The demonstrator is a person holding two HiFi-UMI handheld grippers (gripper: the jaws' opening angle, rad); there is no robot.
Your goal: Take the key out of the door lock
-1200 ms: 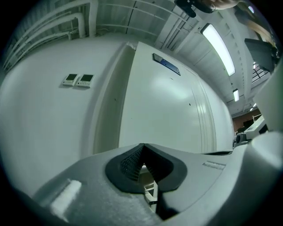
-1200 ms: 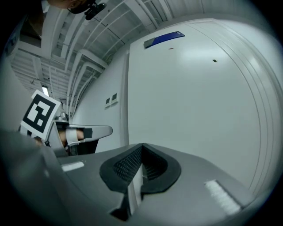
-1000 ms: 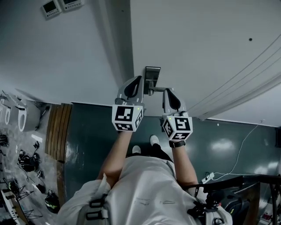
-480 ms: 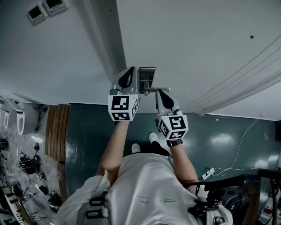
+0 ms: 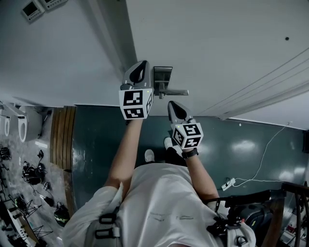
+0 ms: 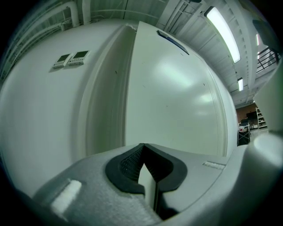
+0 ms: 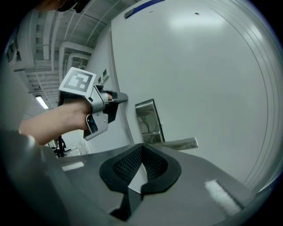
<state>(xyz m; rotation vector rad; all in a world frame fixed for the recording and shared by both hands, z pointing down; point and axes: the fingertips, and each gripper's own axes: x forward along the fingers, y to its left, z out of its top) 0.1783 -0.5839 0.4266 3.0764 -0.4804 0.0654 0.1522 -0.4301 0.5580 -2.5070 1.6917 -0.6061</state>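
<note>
A steel lock plate (image 5: 162, 78) with a lever handle (image 5: 176, 91) sits on the white door (image 5: 217, 43). I cannot make out a key in any view. My left gripper (image 5: 142, 64) is held just left of the plate, near the door's edge, jaws shut. My right gripper (image 5: 172, 104) hangs below the lever, clear of it, also shut, with nothing visible between its pads. The right gripper view shows the plate (image 7: 148, 119), the lever (image 7: 179, 143) and the left gripper (image 7: 123, 97) ahead of the right gripper (image 7: 141, 152). The left gripper view shows only door and frame past the left gripper (image 6: 143, 152).
The door frame (image 5: 113, 43) runs left of the lock, with two wall panels (image 5: 36, 7) further left. Below are the dark floor (image 5: 241, 144), a white cable (image 5: 265, 161), wooden boards (image 5: 63, 140) and scattered equipment (image 5: 29, 173).
My right gripper has drawn back from the lever towards my body. The left gripper stays beside the lock plate. The head view has shifted slightly.
</note>
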